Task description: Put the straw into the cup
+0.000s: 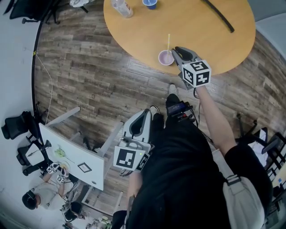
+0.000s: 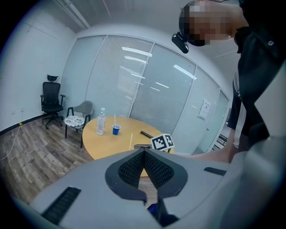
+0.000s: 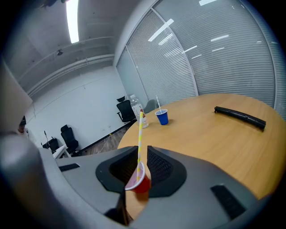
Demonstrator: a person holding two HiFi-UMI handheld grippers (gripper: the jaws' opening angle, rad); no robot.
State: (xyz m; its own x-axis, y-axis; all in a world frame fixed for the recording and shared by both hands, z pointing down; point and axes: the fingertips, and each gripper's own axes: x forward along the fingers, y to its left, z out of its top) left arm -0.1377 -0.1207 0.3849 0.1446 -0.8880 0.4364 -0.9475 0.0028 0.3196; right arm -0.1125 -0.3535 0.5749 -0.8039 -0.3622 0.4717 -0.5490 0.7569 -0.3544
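A small red cup (image 1: 166,57) stands near the front edge of the round wooden table (image 1: 210,40). A yellow-and-white straw (image 1: 168,43) stands in it. In the right gripper view the cup (image 3: 139,182) and the straw (image 3: 140,134) show in the narrow gap between the jaws. My right gripper (image 1: 178,50) (image 3: 141,156) sits just right of the cup, slightly open, and the straw leans free between its pads. My left gripper (image 1: 146,113) (image 2: 144,152) hangs low beside my body over the floor, shut, with nothing in it.
Farther back on the table are a blue cup with a straw (image 1: 150,3) (image 3: 162,116), a water bottle (image 1: 122,7) (image 3: 137,112) and a long black bar (image 1: 219,15) (image 3: 240,116). A white desk (image 1: 73,156) and a seated person (image 1: 33,197) are at the lower left. Office chairs (image 2: 50,100) line the wall.
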